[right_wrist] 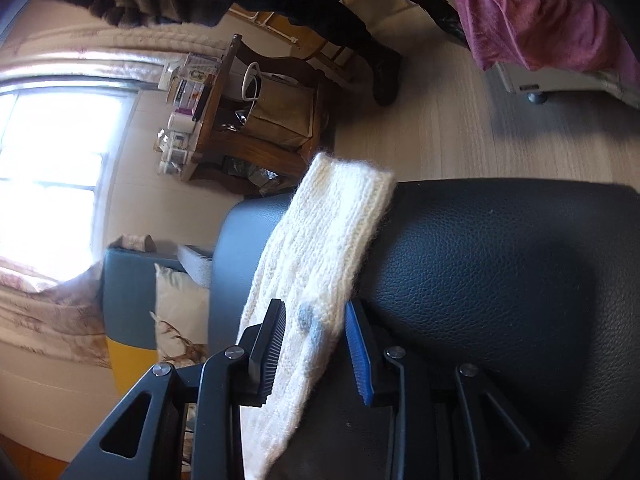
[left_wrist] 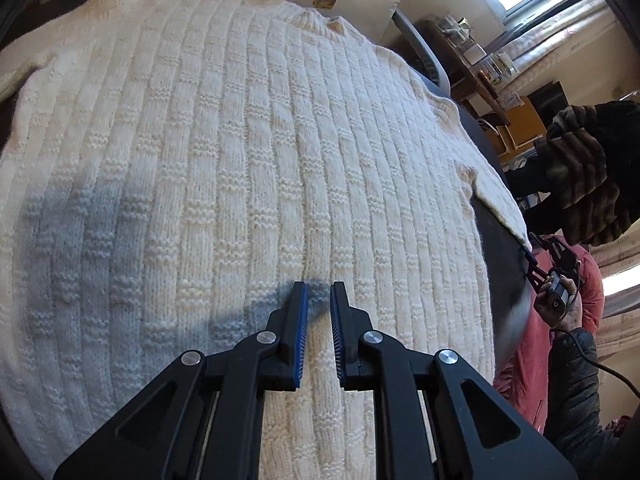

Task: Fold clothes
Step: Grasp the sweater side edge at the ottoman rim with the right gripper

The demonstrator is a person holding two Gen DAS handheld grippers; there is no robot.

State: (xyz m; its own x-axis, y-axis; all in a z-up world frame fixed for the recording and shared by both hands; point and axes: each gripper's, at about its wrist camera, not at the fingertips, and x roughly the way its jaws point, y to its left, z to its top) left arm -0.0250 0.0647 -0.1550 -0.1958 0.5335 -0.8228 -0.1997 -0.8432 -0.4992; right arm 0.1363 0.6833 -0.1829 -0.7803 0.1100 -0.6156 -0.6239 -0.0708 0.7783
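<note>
While sweater (left_wrist: 224, 152) lies flat ahead of nearly closed, empty left gripper (left_wrist: 319, 286), your right gripper (right_wrist: 316, 312) straddles sleeve (right_wrist: 320, 240), pads apparently not clamped. Step: sleeve fold. Next: clamp, carry across body.

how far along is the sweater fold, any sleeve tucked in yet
Done: the cream sweater lies spread flat on the dark cushion, body unfolded. In hand: the right gripper straddles the sleeve near its cuff, pads not clearly pressing; the left gripper hovers nearly closed and empty over the body. Left: no fold shows yet, so sleeves and body all remain.
</note>
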